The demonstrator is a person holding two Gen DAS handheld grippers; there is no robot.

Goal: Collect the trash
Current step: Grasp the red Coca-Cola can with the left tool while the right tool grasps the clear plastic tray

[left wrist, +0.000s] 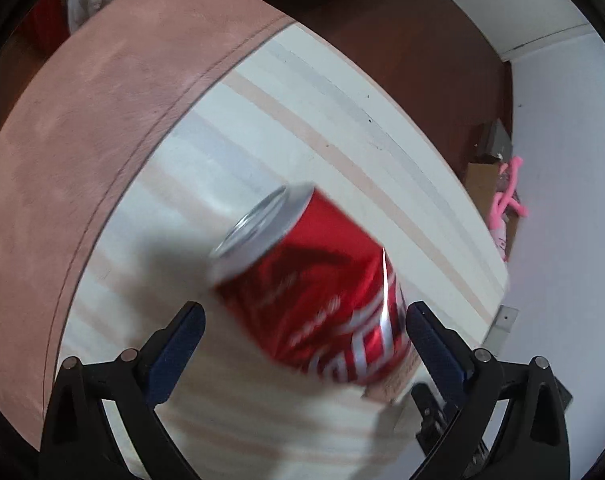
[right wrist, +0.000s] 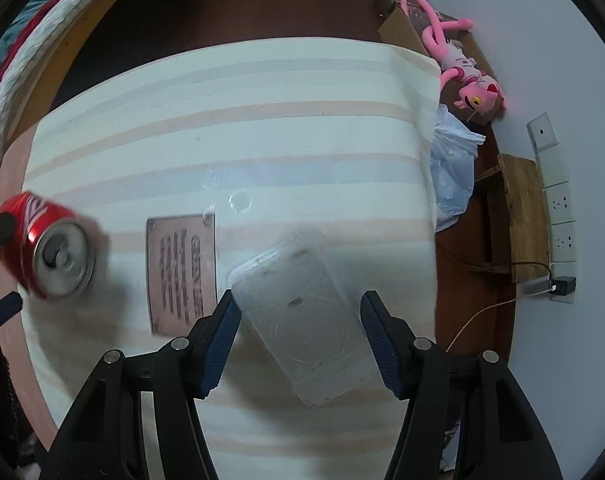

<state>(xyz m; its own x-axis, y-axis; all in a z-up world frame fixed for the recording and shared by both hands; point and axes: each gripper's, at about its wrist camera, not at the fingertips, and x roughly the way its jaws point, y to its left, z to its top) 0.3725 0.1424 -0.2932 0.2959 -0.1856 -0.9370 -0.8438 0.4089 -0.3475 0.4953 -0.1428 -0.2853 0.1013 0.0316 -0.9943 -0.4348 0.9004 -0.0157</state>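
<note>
A red cola can [left wrist: 314, 292] stands tilted on the striped tablecloth [left wrist: 302, 120], blurred by motion. My left gripper [left wrist: 304, 308] is open around it. The can sits close to the right finger [left wrist: 426, 336] and well apart from the left one. In the right wrist view the same can [right wrist: 50, 244] is at the left edge, with dark left fingertips [right wrist: 0, 227] on either side of it. A clear plastic container [right wrist: 302, 312] lies flat on the cloth. My right gripper [right wrist: 298, 296] hovers straight above it, jaws partly narrowed, and the pads do not press on it.
A printed paper slip [right wrist: 182, 272] and a small clear ring [right wrist: 239, 201] lie on the cloth. Right of the table are a plastic bag [right wrist: 452, 172], a pink plush toy [right wrist: 462, 76] on cardboard, wall sockets [right wrist: 558, 224] and a charger cable. A pinkish padded edge [left wrist: 82, 140] borders the table.
</note>
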